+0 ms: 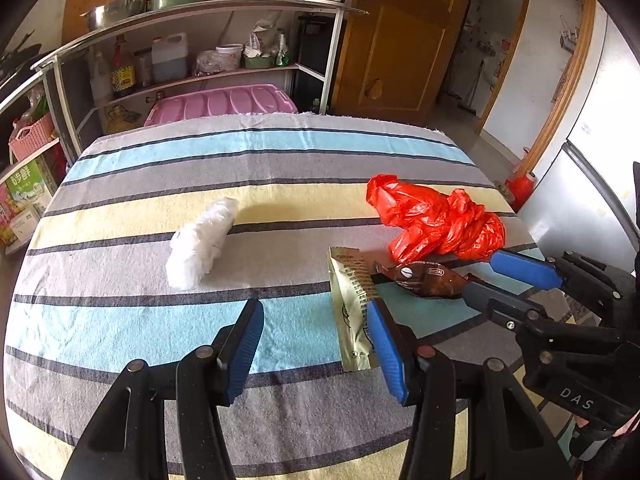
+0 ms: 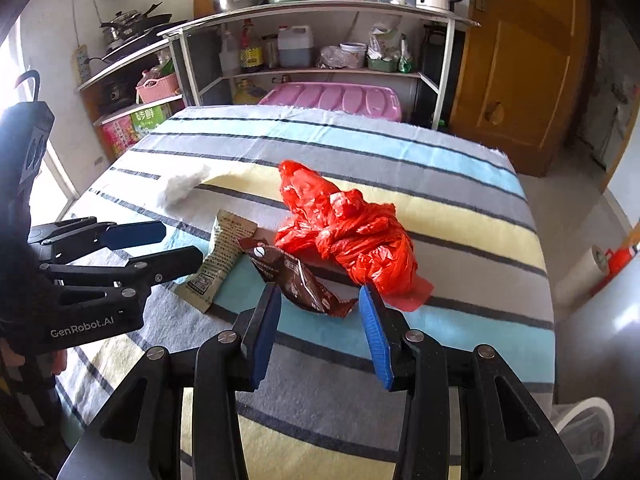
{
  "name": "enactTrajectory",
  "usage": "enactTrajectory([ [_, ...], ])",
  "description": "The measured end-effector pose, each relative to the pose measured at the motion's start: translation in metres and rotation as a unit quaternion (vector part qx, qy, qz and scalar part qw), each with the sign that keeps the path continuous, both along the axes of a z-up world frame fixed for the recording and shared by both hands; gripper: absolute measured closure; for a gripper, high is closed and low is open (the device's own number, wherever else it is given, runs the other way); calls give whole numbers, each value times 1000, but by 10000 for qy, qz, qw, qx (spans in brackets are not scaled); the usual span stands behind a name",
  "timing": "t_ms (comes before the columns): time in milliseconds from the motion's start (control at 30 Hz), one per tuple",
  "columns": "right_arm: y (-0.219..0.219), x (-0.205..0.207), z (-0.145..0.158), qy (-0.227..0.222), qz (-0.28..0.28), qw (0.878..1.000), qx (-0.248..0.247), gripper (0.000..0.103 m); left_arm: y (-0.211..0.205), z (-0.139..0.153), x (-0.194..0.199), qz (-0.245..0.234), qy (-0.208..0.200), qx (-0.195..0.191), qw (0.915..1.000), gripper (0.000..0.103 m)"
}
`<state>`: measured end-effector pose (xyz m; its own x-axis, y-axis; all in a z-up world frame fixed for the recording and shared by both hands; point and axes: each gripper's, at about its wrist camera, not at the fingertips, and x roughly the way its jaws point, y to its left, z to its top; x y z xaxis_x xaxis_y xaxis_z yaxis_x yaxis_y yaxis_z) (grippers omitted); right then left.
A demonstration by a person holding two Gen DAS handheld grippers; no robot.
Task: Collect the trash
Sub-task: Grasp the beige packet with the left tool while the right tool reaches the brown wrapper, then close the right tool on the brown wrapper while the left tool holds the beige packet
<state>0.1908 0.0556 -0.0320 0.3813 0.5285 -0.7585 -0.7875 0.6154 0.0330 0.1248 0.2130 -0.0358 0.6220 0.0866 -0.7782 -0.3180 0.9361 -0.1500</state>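
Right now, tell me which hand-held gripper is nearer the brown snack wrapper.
Right. The right hand-held gripper has the brown snack wrapper just ahead between its open fingers; the left hand-held gripper sits off to the side, by the beige packet.

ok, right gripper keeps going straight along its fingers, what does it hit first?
Likely the brown wrapper, lying between and just ahead of the right gripper fingers. The red plastic bag sits right behind it. Depth is uncertain.
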Motion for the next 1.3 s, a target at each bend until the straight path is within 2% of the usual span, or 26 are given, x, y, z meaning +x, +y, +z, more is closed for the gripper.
enactTrajectory([
  [133, 15, 5, -3, 47, 205, 9997, -84, 60, 1, -1, 2, 8, 18, -90, 10000, 49],
  [233, 20, 11, -14, 264, 373, 9989, -136, 60, 4, -3, 3, 49, 47, -82, 9999, 49],
  [533, 17, 15, -28, 429, 188, 9989, -89, 60, 2, -6, 7, -52, 39, -179, 9998, 49],
  [600, 16, 14, -28, 365, 113, 9992, -116, 68, -1, -7, 8, -102, 29, -157, 9998, 49],
  [700, 14, 14, -27, 298, 54, 9994, -161, 74, -4, -9, 11, -132, 69, -178, 9997, 49],
  [967, 8, 11, -28, 290, -98, 9995, -124, 81, -14, -14, 17, -146, 163, -14, 9998, 49],
  [1300, 2, 8, -28, 361, -254, 9990, 10, 81, -23, -17, 19, -147, 170, 218, 9995, 50],
])
